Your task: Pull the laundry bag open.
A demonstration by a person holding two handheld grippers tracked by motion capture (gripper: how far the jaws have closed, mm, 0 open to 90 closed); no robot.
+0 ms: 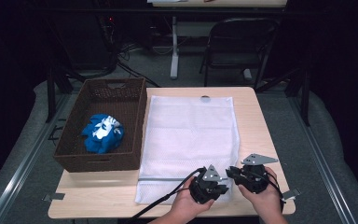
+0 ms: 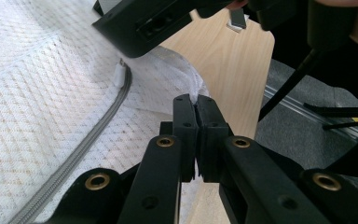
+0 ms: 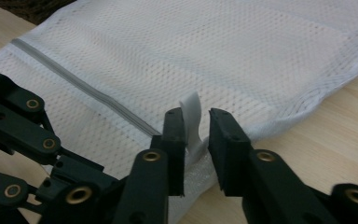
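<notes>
A white mesh laundry bag (image 1: 189,135) lies flat on the wooden table (image 1: 256,121), its grey zipper (image 1: 168,178) running along the near end. Both grippers meet at the bag's near right corner. My left gripper (image 1: 223,185) (image 2: 196,100) has its jaws pressed together, and the bag's mesh (image 2: 37,93) rises into their tips. My right gripper (image 1: 229,172) (image 3: 196,116) stands with its jaws a little apart. A white fabric tab (image 3: 191,114) at the zipper's end (image 3: 84,91) stands up between them, leaning on one pad only.
A brown wicker basket (image 1: 142,116) sits left of the bag with a bundled blue and white cloth (image 1: 102,133) inside. A folding chair (image 1: 240,44) and a desk leg stand beyond the far edge. The table's near right corner lies just past my right hand.
</notes>
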